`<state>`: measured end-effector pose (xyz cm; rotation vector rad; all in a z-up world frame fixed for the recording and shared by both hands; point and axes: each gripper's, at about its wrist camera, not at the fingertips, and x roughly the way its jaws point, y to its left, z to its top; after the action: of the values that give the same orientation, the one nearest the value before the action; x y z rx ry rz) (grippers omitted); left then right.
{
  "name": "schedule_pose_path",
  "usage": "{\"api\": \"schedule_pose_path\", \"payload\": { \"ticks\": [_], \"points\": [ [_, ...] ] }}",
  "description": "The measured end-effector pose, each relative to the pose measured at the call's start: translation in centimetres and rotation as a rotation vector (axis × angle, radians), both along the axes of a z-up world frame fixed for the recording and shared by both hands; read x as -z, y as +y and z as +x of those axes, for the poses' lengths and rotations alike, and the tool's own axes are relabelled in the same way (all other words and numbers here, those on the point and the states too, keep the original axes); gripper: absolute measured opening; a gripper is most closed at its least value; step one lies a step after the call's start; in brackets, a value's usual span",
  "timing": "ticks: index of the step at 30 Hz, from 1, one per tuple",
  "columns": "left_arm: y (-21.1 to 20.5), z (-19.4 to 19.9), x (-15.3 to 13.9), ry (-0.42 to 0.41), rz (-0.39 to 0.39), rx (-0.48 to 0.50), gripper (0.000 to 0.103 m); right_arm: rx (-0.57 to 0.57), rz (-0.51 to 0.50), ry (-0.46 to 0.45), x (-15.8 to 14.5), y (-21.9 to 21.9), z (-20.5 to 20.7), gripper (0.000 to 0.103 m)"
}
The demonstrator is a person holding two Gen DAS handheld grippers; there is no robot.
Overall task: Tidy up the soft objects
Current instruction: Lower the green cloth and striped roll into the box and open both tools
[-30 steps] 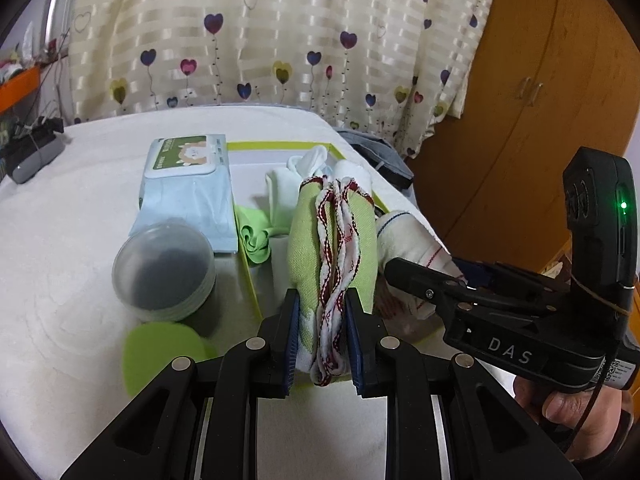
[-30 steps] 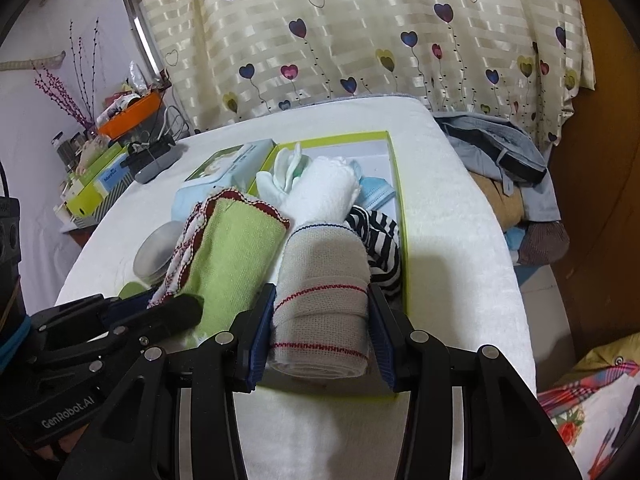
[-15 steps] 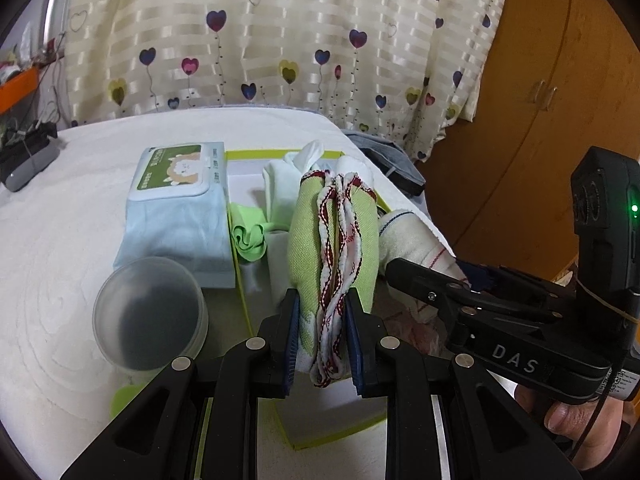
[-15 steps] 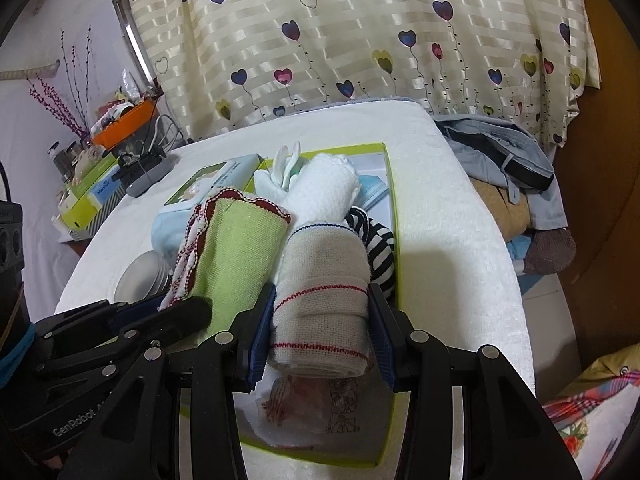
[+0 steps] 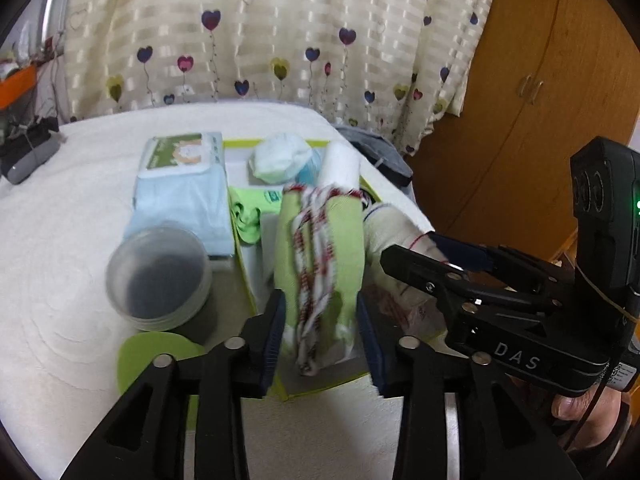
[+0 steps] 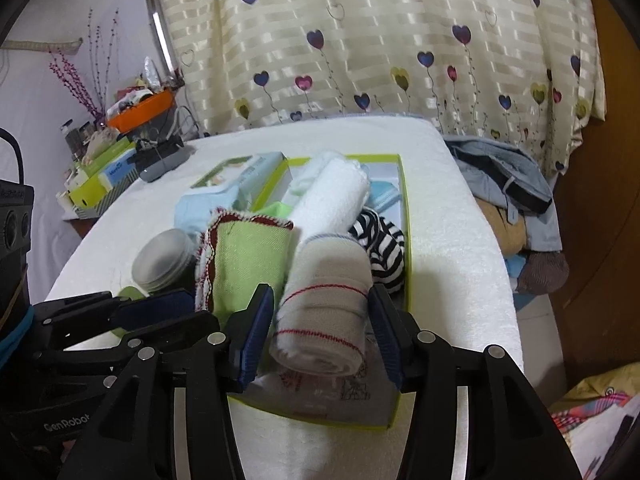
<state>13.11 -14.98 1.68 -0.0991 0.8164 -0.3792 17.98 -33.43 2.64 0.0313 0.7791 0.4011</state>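
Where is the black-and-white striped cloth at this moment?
In the right wrist view, the black-and-white striped cloth lies inside the green-edged box, at its right wall, beside the white towel roll.

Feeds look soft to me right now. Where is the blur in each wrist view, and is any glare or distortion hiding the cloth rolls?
Left wrist view: green cloth roll smeared by motion between the opening left claw; curtain bowed by fisheye. Right wrist view: beige roll slightly soft, right claw sharp; no glare on either.

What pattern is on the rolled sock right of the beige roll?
Black and white stripes on the rolled sock, clearest in the right wrist view.
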Motion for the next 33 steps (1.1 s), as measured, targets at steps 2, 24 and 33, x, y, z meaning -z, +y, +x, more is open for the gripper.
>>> {"api": "schedule_pose_path", "payload": {
  "ticks": [2, 24, 33],
  "points": [
    [0.3, -0.3, -0.4, -0.02, 0.004, -0.007, 0.037, -0.003, 0.001, -0.019, -0.5, 0.0, -0.4, 0.05],
    [-1.4, 0.8, 1.0, -0.006, 0.059, 0.013, 0.021, 0.111, 0.067, -0.012, -0.5, -3.2, -0.7, 0.017],
    [-2.0, 1.2, 1.1, 0.003, 0.076, 0.017, 0.021, 0.082, 0.073, 0.022, 0.6, -2.2, 0.3, 0.017]
  ]
}}
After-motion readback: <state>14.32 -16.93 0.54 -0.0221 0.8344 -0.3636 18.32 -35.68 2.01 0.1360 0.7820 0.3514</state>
